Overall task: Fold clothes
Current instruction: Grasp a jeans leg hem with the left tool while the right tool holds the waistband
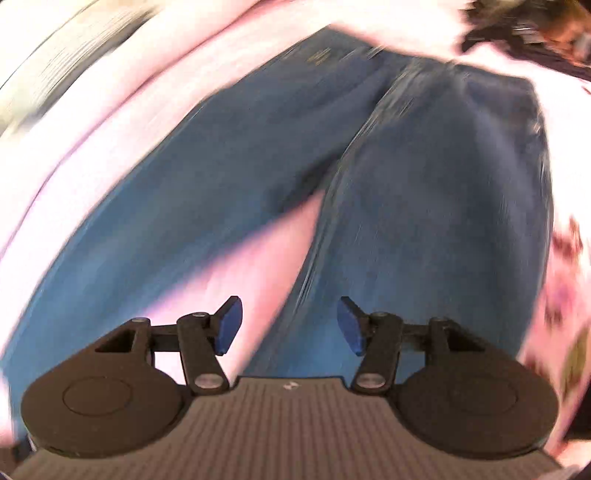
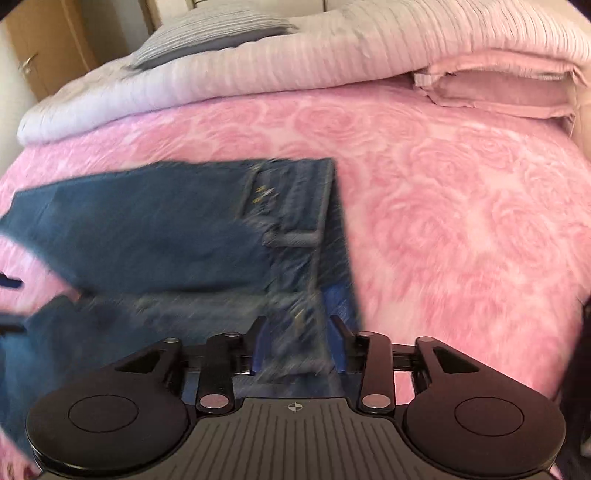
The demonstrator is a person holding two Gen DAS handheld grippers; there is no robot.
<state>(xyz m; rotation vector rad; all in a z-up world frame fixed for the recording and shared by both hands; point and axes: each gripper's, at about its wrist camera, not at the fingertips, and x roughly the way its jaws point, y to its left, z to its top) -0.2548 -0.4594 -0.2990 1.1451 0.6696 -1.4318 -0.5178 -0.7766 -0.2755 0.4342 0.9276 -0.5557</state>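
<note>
We see a bed [image 2: 461,206] covered by a pink spread with a rose pattern, and a folded pale quilt [image 2: 258,70] heaped along its far side with a grey striped pillow [image 2: 207,33] on top. A flat pink pillow [image 2: 495,92] lies at the far right, under the quilt's edge. On the near left part of the spread lie the jeans [image 2: 147,229], blue denim, waistband to the right and legs running off to the left; both views are blurred, so we cannot read the finer folds. Our right gripper [image 2: 297,343] hangs over the waistband corner with its blue pads spread apart; whether denim sits between them we cannot tell. Our left gripper [image 1: 290,325] hovers above the legs, pads spread wide, nothing pinched between them.
</note>
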